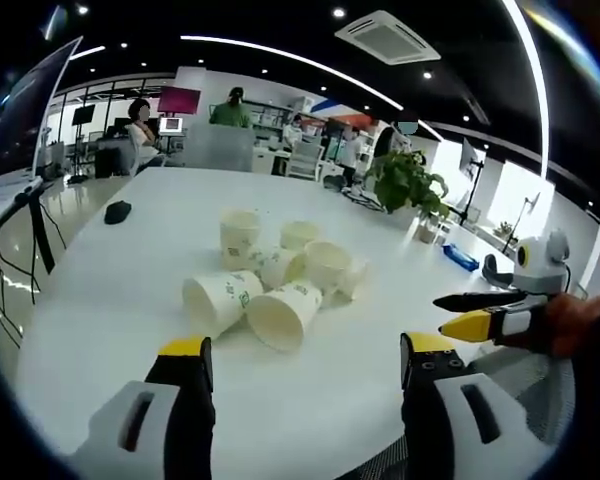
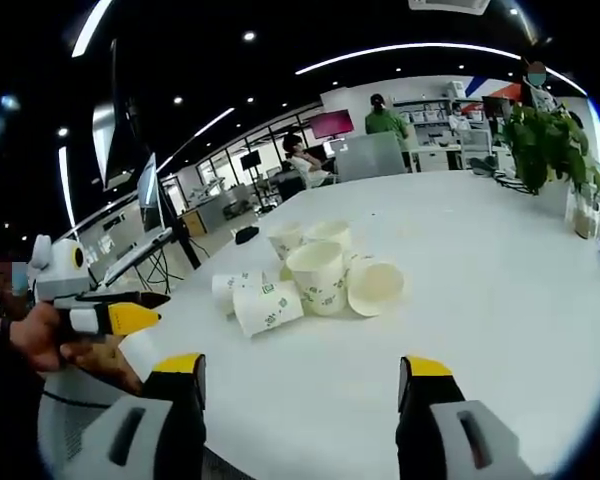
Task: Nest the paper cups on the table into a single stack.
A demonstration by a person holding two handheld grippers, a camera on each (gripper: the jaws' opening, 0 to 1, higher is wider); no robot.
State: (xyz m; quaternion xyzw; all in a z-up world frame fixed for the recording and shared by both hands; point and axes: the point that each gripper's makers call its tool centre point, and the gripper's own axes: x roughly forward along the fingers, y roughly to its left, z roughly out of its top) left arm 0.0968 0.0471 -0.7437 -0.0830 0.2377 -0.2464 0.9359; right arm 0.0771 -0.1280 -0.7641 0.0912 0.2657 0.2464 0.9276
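Paper cups [image 1: 275, 280] sit in one loose cluster near the middle of the white table [image 1: 100, 330], some upright, some tipped on their sides; none looks nested yet, so the stack appears not yet begun. In the left gripper view two tipped cups lie nearest, mouths towards the camera, with upright ones behind; an upright cup [image 1: 240, 238] stands at the far left of the group. In the right gripper view a large upright cup [image 2: 317, 276] stands mid-cluster, a tipped cup [image 2: 375, 286] lies just to its right showing its open mouth, and another tipped cup [image 2: 267, 307] lies to its left. Left gripper [image 1: 305, 365]: jaws wide apart, nothing between them, cluster ahead and apart from the tips. Right gripper [image 2: 302, 372]: jaws likewise wide and empty, cups ahead, slightly left of centre. Judgement: both held open and back from the pile as an approach stance, one from each side, so either can take a cup. A potted plant [image 1: 408, 185] stands at the far right of the table, well apart from the cups
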